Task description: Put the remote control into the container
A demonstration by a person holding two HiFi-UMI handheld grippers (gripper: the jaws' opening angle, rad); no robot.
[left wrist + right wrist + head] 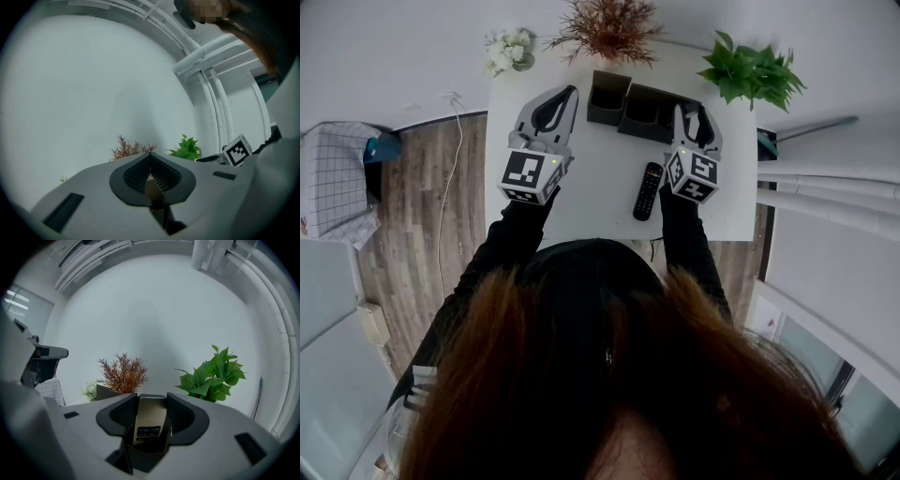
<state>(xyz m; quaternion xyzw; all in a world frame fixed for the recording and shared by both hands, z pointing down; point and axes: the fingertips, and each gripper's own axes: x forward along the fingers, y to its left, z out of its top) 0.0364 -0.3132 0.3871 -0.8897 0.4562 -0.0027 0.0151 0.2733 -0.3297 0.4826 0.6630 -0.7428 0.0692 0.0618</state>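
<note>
The right gripper [152, 400] is squeezing a pale remote control [150, 420] over the top-middle container [654, 105] to drop it in, while the left gripper [151, 163] is sitting closed and empty.

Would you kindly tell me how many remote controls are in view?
2. A black remote control lies on the white table beside the right gripper; a silver remote control is clamped in that gripper. The dark containers could hide more.
</note>
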